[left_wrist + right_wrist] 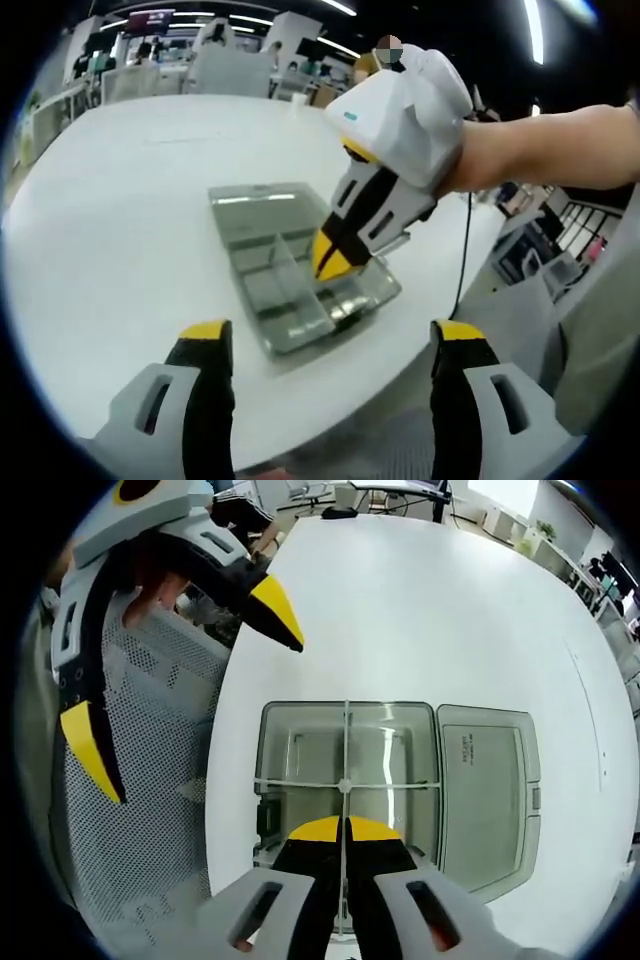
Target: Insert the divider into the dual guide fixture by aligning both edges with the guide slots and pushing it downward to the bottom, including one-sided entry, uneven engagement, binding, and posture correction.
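Right tongs (pixel 345 828) pinch the clear divider (pixel 345 750), seemingly seated in the tray (pixel 270 730) on the white bench (pixel 420 610); left tongs (pixel 330 335) spread wide, holding nothing

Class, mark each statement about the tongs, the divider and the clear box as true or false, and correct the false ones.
1. The right tongs are shut on a thin divider. True.
2. The left tongs are gripping the box. False: they hang open, apart from it.
3. The box sits on a white table. True.
4. The lid is closed over the box. False: it lies open beside the compartments.
5. A cross divider already spans the box. True.
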`<control>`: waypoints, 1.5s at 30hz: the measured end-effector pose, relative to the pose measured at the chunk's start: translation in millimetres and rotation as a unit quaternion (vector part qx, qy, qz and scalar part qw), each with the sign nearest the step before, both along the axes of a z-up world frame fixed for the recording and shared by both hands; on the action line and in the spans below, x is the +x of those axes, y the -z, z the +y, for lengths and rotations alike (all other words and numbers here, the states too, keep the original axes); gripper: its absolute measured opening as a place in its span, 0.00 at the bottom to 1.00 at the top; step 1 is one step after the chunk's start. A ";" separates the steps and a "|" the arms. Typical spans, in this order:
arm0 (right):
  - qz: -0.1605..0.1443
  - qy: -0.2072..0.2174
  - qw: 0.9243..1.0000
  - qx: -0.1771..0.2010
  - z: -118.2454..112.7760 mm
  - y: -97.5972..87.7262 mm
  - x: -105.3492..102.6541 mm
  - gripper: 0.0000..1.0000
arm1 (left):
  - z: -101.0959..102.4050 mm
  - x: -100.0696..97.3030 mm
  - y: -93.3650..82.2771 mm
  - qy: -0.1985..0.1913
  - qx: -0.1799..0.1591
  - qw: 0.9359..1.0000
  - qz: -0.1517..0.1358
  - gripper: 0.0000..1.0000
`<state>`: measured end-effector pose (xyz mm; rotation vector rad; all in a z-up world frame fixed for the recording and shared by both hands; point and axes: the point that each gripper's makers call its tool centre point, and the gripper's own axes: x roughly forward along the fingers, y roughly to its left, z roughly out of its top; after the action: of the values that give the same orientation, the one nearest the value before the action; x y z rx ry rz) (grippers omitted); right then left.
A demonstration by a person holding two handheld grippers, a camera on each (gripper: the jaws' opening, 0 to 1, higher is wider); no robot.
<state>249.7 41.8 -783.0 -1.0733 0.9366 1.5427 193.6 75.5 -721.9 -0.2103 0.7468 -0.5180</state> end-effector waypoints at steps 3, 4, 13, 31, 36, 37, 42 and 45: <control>-0.001 -0.001 1.000 0.000 0.2 0.2 -0.5 0.00 | 0.5 -0.6 1.1 0.000 0.000 1.000 0.002 0.78; 0.000 0.000 1.000 -0.001 0.1 0.1 -0.6 0.00 | 0.4 -0.8 1.0 0.001 0.001 1.000 0.002 0.78; 0.001 0.002 1.000 -0.002 -0.2 1.2 -0.3 0.00 | -0.5 1.0 -1.0 0.004 0.002 1.000 0.000 0.78; -0.004 0.012 1.000 -0.009 -1.1 1.7 -0.1 0.04 | 1.0 -0.8 0.2 0.000 -0.001 1.000 0.001 0.78; -0.002 0.013 1.000 -0.008 -1.5 3.3 1.7 0.05 | 0.6 -0.8 0.2 0.001 -0.002 1.000 0.001 0.78; -0.003 0.014 1.000 -0.008 -1.6 3.5 2.3 0.05 | 0.8 -0.8 0.5 0.001 -0.002 1.000 0.001 0.78; -0.001 0.017 1.000 -0.008 -1.2 3.9 2.4 0.06 | 1.1 -0.9 0.7 0.001 -0.001 1.000 0.001 0.78; -0.001 0.015 1.000 -0.009 -0.6 4.0 1.3 0.06 | 2.1 -0.7 0.6 -0.001 -0.002 1.000 0.001 0.78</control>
<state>251.0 41.3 -787.0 -1.0679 0.9636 1.5107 192.8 77.6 -722.6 -0.2145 0.7480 -0.5173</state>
